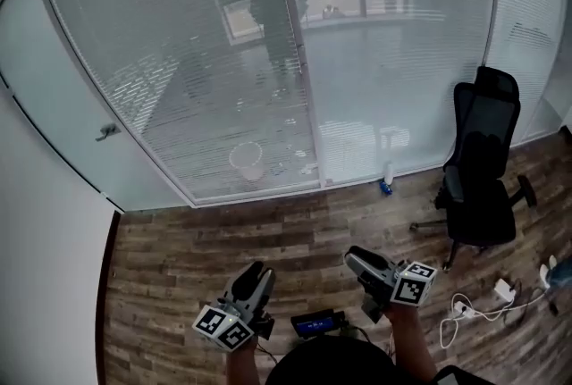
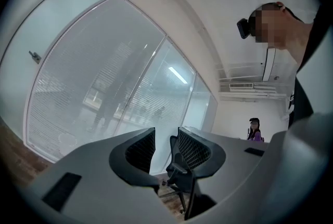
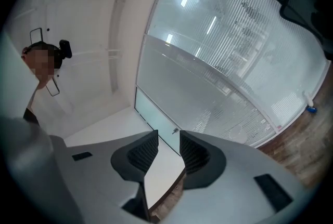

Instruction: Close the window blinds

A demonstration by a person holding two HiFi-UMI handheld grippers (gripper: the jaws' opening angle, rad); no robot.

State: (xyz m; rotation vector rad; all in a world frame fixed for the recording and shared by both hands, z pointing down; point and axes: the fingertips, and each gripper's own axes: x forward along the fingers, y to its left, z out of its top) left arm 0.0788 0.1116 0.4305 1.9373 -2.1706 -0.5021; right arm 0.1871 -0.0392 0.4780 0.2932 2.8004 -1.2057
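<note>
- The window blinds (image 1: 179,44) are set inside the tall glass wall (image 1: 308,106) that fills the upper part of the head view, ahead of the person and well apart from both grippers.
- The slats are seen as fine horizontal lines across the left pane and across the top of the right pane; the space behind is made out hazily through them.
- Lower on the right pane a smoother grey band is seen, where single slats cannot be told apart.
- A white bin (image 1: 248,160) is glimpsed through the left pane, near its foot.
- The left gripper (image 1: 256,278) is held low in front of the body and pointed roughly level toward the glass. Its jaws are parted and nothing is gripped; in the left gripper view only the distant chair is seen through the gap.
- The right gripper (image 1: 357,260) is held beside it, a little further forward, and is angled toward the glass and the view's left. Its jaws also stand apart with nothing between them; the white wall and the floor are seen beyond.
- The floor (image 1: 197,258) is laid with dark wood planks, and a plain white wall (image 1: 45,267) is met at the left.
- A black office chair (image 1: 483,169) is stood at the right, just beside the glass.
- A small bottle (image 1: 386,180) is placed on the floor at the foot of the glass, between the chair and the pane divider.
- White cables with a power strip (image 1: 483,307) are strewn on the planks at the lower right.
</note>
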